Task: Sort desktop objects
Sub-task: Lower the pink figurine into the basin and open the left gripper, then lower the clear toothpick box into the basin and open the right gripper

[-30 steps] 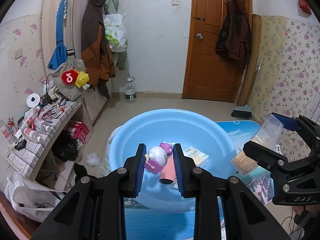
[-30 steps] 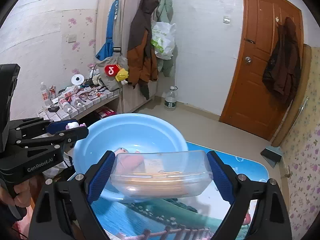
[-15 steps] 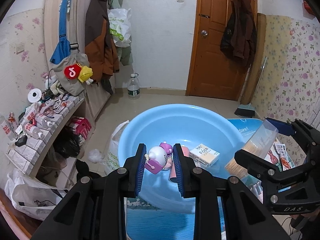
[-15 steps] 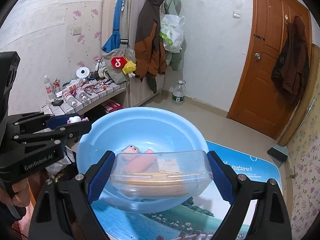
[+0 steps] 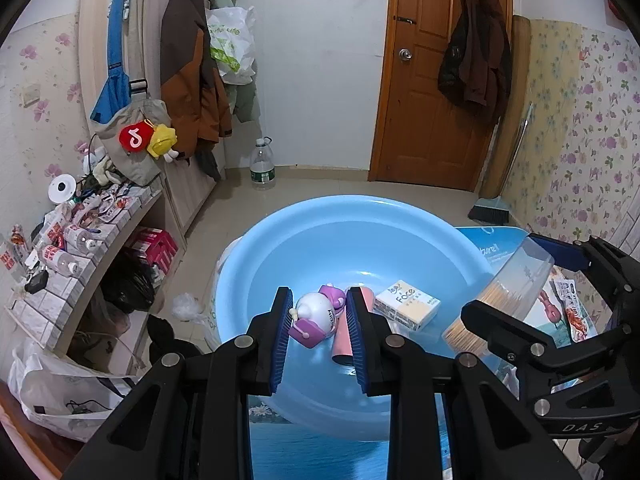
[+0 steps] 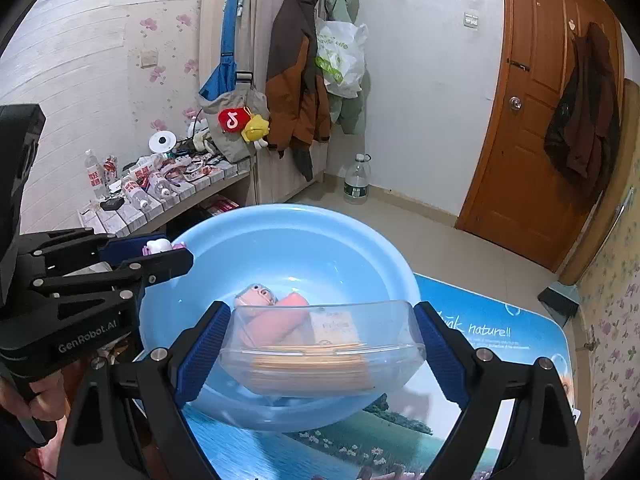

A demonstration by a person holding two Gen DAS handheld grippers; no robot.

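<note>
A blue basin (image 5: 280, 248) on the printed tabletop (image 6: 500, 332) holds a tissue pack (image 5: 408, 309); left gripper (image 5: 319, 316) grasps a toy (image 5: 314, 315), right gripper (image 6: 320, 344) a clear box (image 6: 320, 354).

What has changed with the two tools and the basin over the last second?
Both tools have come closer over the blue basin, which now looks larger and more of its inside shows. Nothing was let go: the left tool still grips the small toy, and the right tool still grips the clear box.
</note>
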